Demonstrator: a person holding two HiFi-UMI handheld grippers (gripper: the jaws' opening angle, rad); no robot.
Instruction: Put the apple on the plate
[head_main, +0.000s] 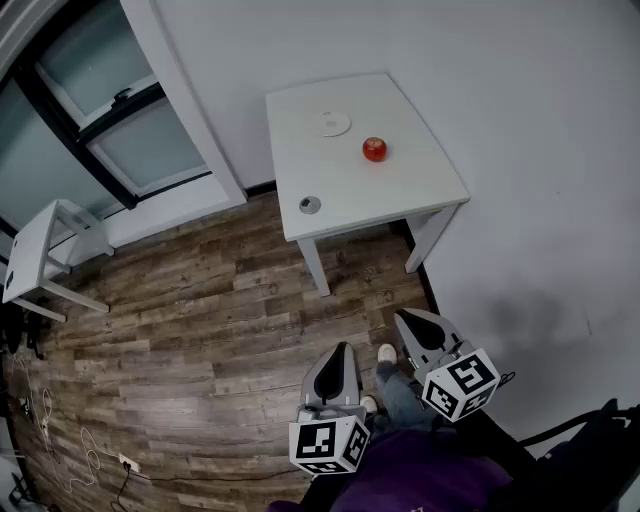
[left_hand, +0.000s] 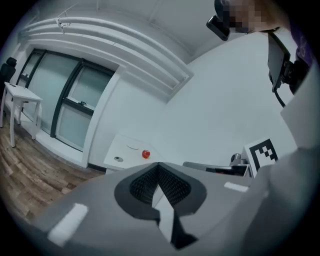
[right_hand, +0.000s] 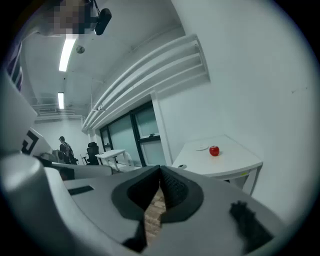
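Approaching comes first: left tongs (head_main: 338, 352) and right tongs (head_main: 407, 317), both clenched empty, hang far from the white square tabletop (head_main: 400, 195), where the round red apple (head_main: 374, 149) sits near the flat white plate (head_main: 333, 124).

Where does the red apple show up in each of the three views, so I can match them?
Head view: the apple is at upper centre, on the white table.
Left gripper view: the apple is small, just left of centre.
Right gripper view: the apple is right of centre.
Shared landmark: the plate lies just left of the apple in all three views.
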